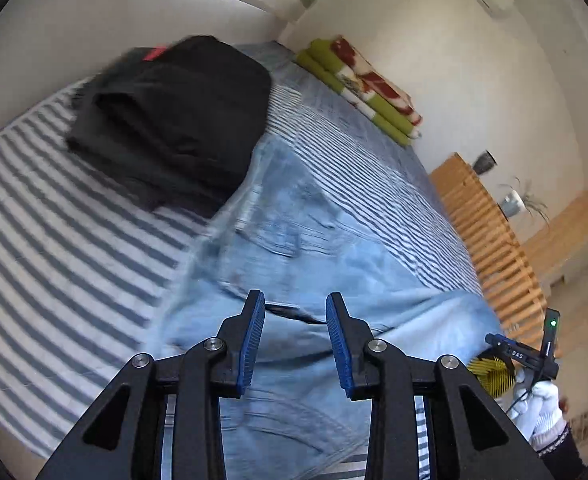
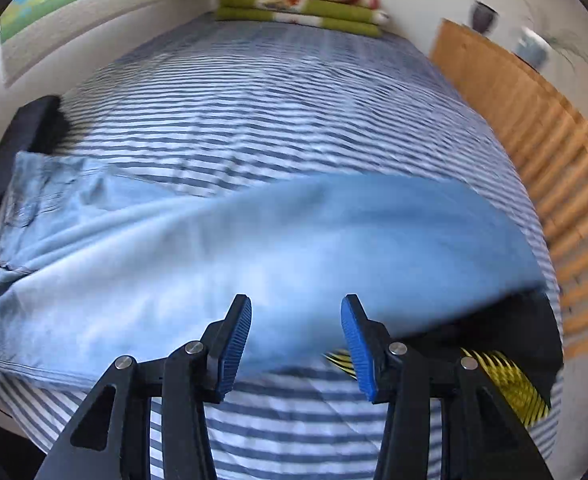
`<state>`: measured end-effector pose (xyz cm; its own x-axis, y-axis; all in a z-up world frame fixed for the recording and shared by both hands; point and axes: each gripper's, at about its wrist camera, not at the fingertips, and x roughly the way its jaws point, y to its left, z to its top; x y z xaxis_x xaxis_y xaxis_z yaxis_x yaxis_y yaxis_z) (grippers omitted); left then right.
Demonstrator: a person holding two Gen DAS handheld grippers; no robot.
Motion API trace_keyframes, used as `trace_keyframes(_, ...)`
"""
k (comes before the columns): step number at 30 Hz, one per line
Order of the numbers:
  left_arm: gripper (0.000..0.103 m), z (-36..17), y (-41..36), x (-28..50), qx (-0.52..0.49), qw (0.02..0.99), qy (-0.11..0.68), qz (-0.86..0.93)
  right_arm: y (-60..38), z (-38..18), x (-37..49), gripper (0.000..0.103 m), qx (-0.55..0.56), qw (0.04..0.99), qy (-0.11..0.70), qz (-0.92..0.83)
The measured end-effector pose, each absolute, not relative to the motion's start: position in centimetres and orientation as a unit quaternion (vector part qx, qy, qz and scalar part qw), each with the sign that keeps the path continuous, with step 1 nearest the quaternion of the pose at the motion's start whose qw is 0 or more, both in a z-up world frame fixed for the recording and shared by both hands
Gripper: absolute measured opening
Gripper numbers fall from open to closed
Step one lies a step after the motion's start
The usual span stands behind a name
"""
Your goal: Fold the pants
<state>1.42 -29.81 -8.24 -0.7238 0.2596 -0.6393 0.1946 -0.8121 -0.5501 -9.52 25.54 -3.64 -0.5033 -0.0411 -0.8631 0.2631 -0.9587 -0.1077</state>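
On the striped bed [image 2: 278, 112] lie the light blue pants [image 2: 222, 248], spread flat, with a folded black pile [image 1: 174, 120] beside their far left end. Both the left gripper [image 1: 296, 340] and the right gripper [image 2: 296, 344] hang over the pants with blue pads apart, pinching nothing.

striped bed [image 2: 278, 92] mostly wide open past the jeans [image 2: 254, 256], black folded pile [image 1: 174, 120] hogging the left edge, folded blanket [image 2: 298, 4] at the far end, wooden slats [image 2: 542, 152] boxing in the right
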Motion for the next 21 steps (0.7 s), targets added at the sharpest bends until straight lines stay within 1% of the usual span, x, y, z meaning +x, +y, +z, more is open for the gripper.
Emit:
trace_keyframes(2, 0.034, -8.6, -25.8, -1.5, -0.39, 0.069, -0.293, 0.871, 31.4, -4.0, -8.8, 0.043, 0.501, 0.039, 0.076, -0.861)
trace_keyframes(4, 0.034, -9.5, -21.7, -3.8, -0.418, 0.107, -0.284, 0.856, 36.1, -4.5, -8.3, 0.043, 0.523, 0.017, 0.028, -0.852)
trace_keyframes(7, 0.034, -11.1, -17.1, -6.3, -0.464, 0.132, -0.265, 0.835, 39.9, -5.9, -8.5, 0.046, 0.545, -0.016, 0.018, -0.838)
trace_keyframes(8, 0.034, -11.9, -16.0, -7.0, -0.478, 0.139, -0.267, 0.825, 41.0, -6.3, -8.9, 0.05, 0.552, -0.016, 0.003, -0.834)
trace_keyframes(10, 0.034, -13.1, -14.3, -7.9, -0.494, 0.139, -0.263, 0.817, 42.1, -6.9, -9.9, 0.051, 0.562, 0.008, -0.056, -0.826)
trace_keyframes(11, 0.034, -13.5, -13.6, -8.1, -0.499, 0.131, -0.252, 0.818, 42.5, -7.1, -10.3, 0.053, 0.56, 0.021, -0.087, -0.824)
trace_keyframes(12, 0.034, -13.9, -13.1, -8.4, -0.504, 0.126, -0.243, 0.819, 42.6, -7.3, -10.9, 0.061, 0.556, 0.026, -0.108, -0.824)
trace_keyframes(13, 0.034, -14.3, -12.7, -8.7, -0.508, 0.127, -0.239, 0.818, 42.4, -7.4, -11.8, 0.065, 0.553, 0.028, -0.12, -0.824)
trace_keyframes(14, 0.034, -14.7, -12.5, -9.0, -0.513, 0.124, -0.237, 0.816, 42.1, -7.9, -12.7, 0.072, 0.553, 0.027, -0.121, -0.824)
trace_keyframes(16, 0.034, -15.5, -12.3, -9.5, -0.52, 0.119, -0.237, 0.812, 40.8, -9.6, -15.0, 0.073, 0.575, 0.02, -0.096, -0.812)
trace_keyframes(17, 0.034, -15.8, -12.3, -9.8, -0.523, 0.116, -0.238, 0.81, 40.2, -10.4, -15.7, 0.068, 0.586, 0.018, -0.08, -0.806)
trace_keyframes(18, 0.034, -16.4, -12.3, -10.0, -0.525, 0.115, -0.241, 0.808, 39.7, -10.8, -15.8, 0.038, 0.591, 0.016, -0.064, -0.804)
trace_keyframes(19, 0.034, -16.7, -12.4, -10.2, -0.526, 0.115, -0.243, 0.807, 39.4, -10.9, -15.6, 0.021, 0.594, 0.021, -0.052, -0.802)
trace_keyframes(20, 0.034, -16.7, -12.4, -10.1, -0.526, 0.115, -0.244, 0.807, 39.5, -10.4, -15.1, 0.006, 0.588, 0.025, -0.05, -0.807)
trace_keyframes(21, 0.034, -16.5, -12.5, -10.2, -0.526, 0.115, -0.242, 0.807, 39.9, -9.2, -14.2, 0.006, 0.569, 0.024, -0.053, -0.82)
